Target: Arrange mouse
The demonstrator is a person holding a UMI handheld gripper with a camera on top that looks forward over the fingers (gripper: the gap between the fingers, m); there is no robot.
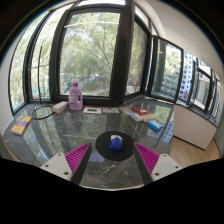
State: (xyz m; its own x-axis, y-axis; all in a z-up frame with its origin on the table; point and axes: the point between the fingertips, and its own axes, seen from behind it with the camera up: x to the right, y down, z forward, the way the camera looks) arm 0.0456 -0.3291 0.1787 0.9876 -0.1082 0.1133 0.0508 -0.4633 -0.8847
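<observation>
Gripper view: your gripper (113, 158) hovered low over a glass table (60, 135), windows beyond.
Claw: you had the 2 fingers (77, 157) spread wide, holding nothing.
Mouse: the blue mouse (115, 143) sat on a round black mat (113, 147), between the fingers and just ahead — gaps on both sides.
Handling: it looked light, rigid and smooth — likely slippery, so you would have done best to pinch its 2 long sides at mid-body.
Containers: a pink bottle (75, 95) stood far back; contents could not be told.
</observation>
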